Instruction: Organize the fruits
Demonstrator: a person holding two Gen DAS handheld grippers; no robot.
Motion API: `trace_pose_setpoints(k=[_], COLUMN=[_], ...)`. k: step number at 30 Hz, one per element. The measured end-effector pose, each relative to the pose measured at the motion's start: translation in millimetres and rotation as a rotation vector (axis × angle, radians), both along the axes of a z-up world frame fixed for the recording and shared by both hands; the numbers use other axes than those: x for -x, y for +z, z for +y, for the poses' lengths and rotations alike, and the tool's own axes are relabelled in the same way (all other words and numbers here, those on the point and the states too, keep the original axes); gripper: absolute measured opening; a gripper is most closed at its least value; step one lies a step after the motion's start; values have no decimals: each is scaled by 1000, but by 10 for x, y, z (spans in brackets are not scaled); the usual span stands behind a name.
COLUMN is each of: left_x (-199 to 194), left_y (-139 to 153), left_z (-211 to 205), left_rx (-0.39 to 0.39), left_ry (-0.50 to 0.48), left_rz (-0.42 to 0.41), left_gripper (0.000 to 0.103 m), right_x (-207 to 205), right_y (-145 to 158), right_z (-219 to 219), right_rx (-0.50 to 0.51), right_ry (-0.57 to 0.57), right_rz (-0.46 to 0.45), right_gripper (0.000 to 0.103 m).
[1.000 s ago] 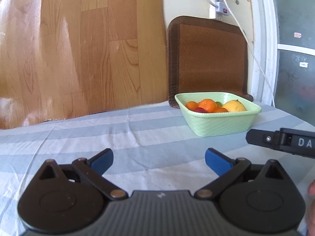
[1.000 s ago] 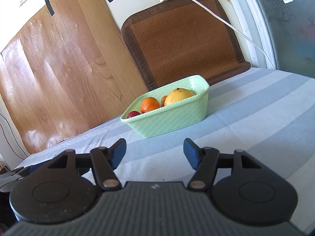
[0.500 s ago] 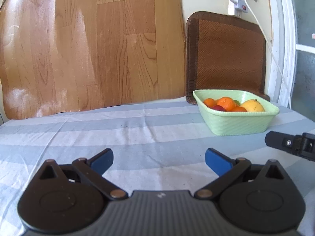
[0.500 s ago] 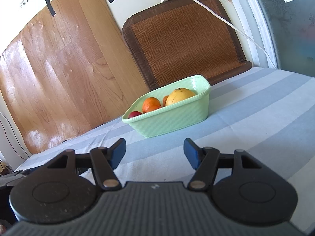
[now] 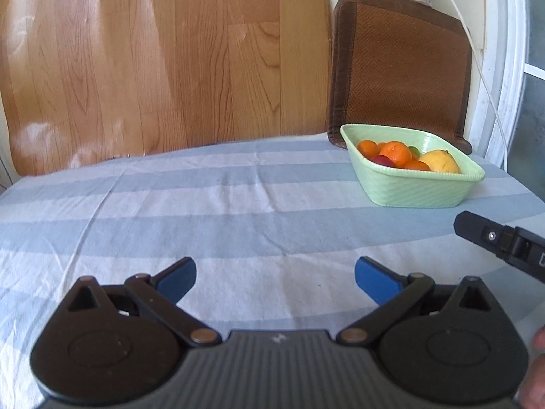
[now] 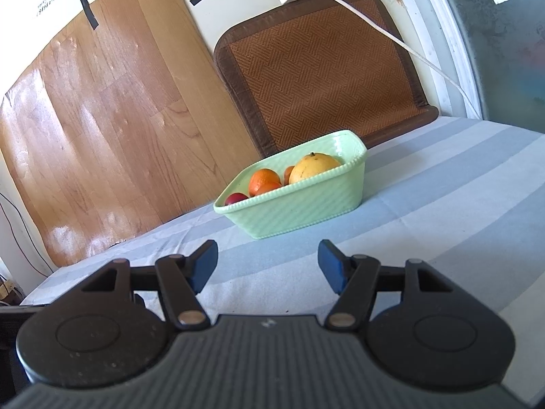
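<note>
L gripper (image 5: 275, 274) has swung since a sec ago: in its view the bowl (image 5: 414, 189) sat mid-right then, now it's further right & a bit lower, wood panel (image 5: 163, 58) fills more of the frame. Blue fingers apart, nothing btwn them, same gap as before. R gripper (image 6: 268, 266) hasn't shifted; its view matches the earlier one, fingers apart w/ bare cloth (image 6: 425, 225) btwn. Its black tip shows at right edge of L view (image 5: 490, 238), lower than before. Bowl stands on striped cloth near brown mat (image 5: 402, 68), well ahead of both grippers. Fruit all in bowl: oranges (image 5: 395, 152), a yellow one (image 5: 440, 162), a red one (image 5: 383, 161), bit of green (image 5: 414, 150). Fruit unchanged
</note>
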State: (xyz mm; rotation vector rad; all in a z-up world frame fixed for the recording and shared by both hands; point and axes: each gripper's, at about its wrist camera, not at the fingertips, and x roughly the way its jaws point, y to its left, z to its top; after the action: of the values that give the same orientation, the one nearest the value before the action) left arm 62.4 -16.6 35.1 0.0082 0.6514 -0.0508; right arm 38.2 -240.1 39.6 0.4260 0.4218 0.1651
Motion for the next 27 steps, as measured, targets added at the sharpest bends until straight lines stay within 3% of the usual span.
trace_pose_setpoints(k=[14,27], left_x=[128,140], left_y=[220,199], left_z=[37,-11], left_rx=[-82,-106], left_ry=[119,110], left_rz=[-74,-55], left_gripper=[103,103], right_x=[21,34], right_y=[2,2], right_z=[4,-1], right_rx=[-4,-12], right_ry=[5,11], right_rz=[-8,-12], right_gripper=[67,68])
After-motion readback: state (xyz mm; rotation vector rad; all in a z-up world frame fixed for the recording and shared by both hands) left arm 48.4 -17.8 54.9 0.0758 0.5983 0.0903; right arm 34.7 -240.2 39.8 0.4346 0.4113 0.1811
